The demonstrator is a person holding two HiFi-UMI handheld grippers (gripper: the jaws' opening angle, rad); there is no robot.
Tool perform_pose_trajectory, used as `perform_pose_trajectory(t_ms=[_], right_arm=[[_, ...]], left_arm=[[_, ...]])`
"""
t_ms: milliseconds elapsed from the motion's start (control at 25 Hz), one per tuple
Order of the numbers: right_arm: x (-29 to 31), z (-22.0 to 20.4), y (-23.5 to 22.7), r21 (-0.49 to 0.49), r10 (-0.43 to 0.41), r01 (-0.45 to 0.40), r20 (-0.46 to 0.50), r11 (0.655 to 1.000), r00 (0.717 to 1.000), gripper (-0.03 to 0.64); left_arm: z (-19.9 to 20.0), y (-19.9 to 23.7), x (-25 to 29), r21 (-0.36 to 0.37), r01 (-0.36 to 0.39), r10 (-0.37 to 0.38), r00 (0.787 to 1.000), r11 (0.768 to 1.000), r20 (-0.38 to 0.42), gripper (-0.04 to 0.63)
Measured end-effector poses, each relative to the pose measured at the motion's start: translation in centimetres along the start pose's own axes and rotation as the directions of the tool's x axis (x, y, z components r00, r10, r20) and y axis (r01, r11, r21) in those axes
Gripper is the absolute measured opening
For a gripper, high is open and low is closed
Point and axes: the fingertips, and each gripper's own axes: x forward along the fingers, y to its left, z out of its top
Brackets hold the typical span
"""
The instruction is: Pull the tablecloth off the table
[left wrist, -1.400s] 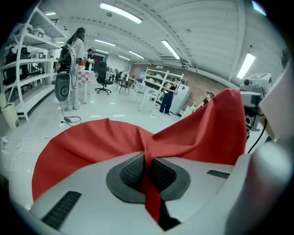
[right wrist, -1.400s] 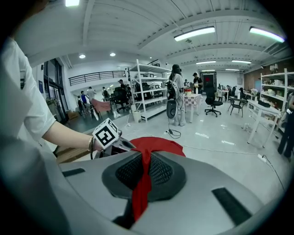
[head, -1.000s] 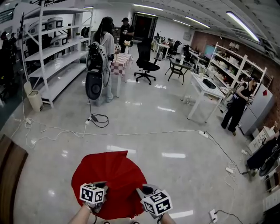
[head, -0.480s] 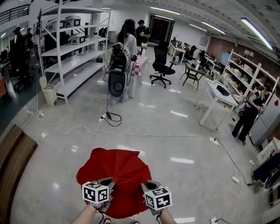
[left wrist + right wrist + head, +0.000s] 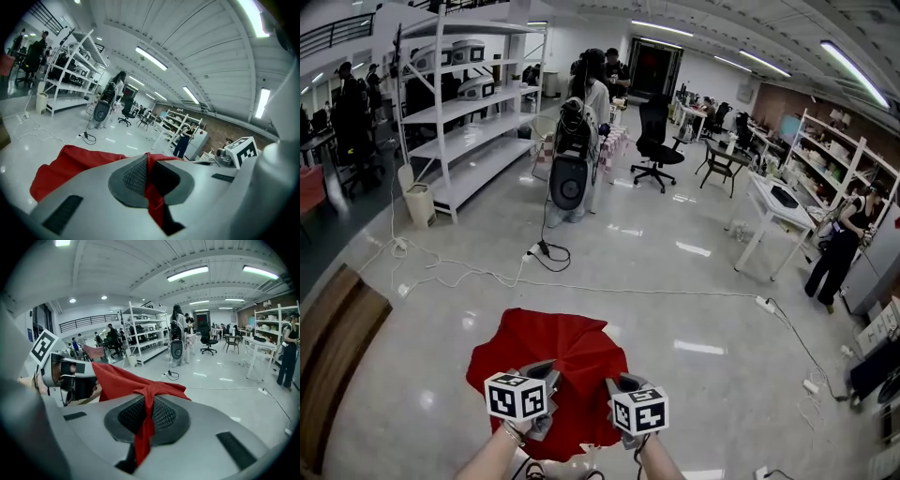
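Observation:
A red tablecloth (image 5: 553, 352) hangs bunched in the air over the shiny floor, held between both grippers. My left gripper (image 5: 546, 382) is shut on one edge of it; in the left gripper view a fold of the red cloth (image 5: 152, 187) is pinched between the dark pads. My right gripper (image 5: 617, 389) is shut on the other edge, and in the right gripper view the cloth (image 5: 146, 418) runs through the closed jaws and spreads out beyond them. No table lies under the cloth in these views.
A brown wooden surface (image 5: 328, 352) lies at the left edge. Cables (image 5: 581, 286) cross the floor ahead. White shelving (image 5: 469, 112) stands far left; a person with a round device (image 5: 570, 183) stands beyond. A white table (image 5: 773, 211) and another person (image 5: 834, 248) are at the right.
The head view has swung, so the room has shifted right and the wooden surface shows more. The cloth stays gripped and has bunched closer between the grippers.

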Motion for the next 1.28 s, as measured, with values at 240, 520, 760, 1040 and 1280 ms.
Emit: perform_pose_trajectory(t_ms=[240,520,760,1040,1280], right_arm=[[-1.4,2.5,0.8,-0.02,-0.024,0.026,0.072,0.999,0.997,0.029],[-3.2,5.3,0.5,-0.037,-0.073,0.078,0.138,0.996,0.988,0.028],[-4.1,6.7,0.6,-0.023,-0.118,0.123,0.167,0.992,0.979,0.028],[-4.1,7.0,0.8,0.02,-0.178,0.177,0.172,0.984,0.969,0.028],[-4.8,6.2,0.5,0.055,-0.239,0.233,0.162,0.971,0.958,0.029]], left_arm=[[3.5,-4.5,-0.5,0.101,0.05,-0.054,0.998,0.994,0.043,0.015],[6.9,-6.2,-1.1,0.131,0.097,-0.109,0.99,0.987,0.088,0.015],[9.0,-6.9,-1.4,0.171,0.109,-0.123,0.99,0.979,0.074,0.015],[9.5,-7.6,-1.3,0.199,0.18,-0.19,0.981,0.963,0.028,0.016],[9.0,-8.8,-0.7,0.229,0.213,-0.215,0.976,0.95,-0.016,0.017]])
